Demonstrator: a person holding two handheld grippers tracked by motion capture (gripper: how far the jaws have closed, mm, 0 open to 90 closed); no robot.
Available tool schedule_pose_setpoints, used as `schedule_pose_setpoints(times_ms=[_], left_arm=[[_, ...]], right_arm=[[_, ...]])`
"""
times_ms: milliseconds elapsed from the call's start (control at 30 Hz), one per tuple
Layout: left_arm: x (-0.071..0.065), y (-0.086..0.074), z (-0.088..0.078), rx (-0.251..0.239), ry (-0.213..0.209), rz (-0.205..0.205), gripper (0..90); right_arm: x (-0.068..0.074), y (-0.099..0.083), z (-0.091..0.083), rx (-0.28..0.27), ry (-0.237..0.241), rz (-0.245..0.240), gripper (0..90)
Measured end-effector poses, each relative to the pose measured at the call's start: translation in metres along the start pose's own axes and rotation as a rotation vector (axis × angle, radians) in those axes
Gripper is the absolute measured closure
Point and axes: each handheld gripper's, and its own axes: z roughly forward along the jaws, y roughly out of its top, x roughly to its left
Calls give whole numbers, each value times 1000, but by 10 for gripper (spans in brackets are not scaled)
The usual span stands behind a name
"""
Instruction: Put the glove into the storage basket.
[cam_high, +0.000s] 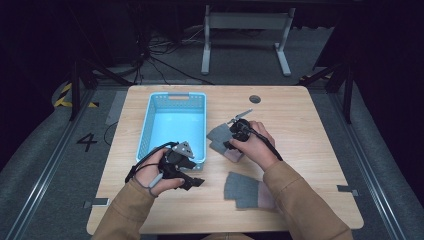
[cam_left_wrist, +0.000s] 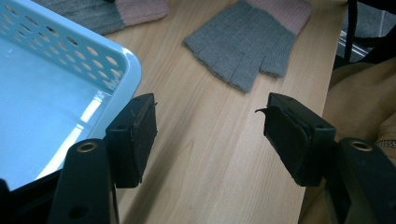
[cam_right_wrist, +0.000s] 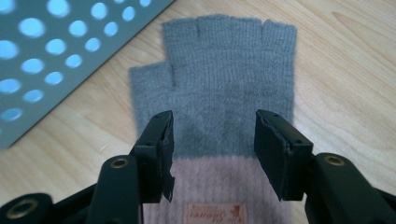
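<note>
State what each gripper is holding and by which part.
Nothing is held. The right gripper stands open over a grey glove near its pink cuff; the left gripper is open over bare table.

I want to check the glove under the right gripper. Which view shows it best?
The right gripper view: the glove lies flat, grey with a pink cuff, below the open right gripper. In the high view the hand partly covers it. The left gripper view catches its edge.
</note>
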Motion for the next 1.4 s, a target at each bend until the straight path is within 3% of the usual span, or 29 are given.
schedule_pose_setpoints(times_ms=[333, 533, 567, 700, 933, 1200, 1400], left_arm=[[0, 0, -3, -9, 3, 2, 355], [0, 0, -6, -14, 4, 5, 355], [0, 0, -5, -9, 4, 6, 354], [0, 0, -5, -9, 2, 6, 355], [1, 0, -5, -15, 1, 1, 355], [4, 5, -5, -19, -6, 9, 355], [4, 6, -5, -20, -8, 12, 355]], right_arm=[[-2, 0, 13, 33, -21, -6, 479], [-6, -1, 12, 40, -9, -17, 590], [-7, -1, 12, 46, -13, -15, 660], [-9, -1, 10, 60, -26, -29, 755], [-10, -3, 6, 43, -22, -37, 784], [-13, -7, -19, -3, -15, -42, 784], [-17, -13, -48, -39, -20, -45, 782]])
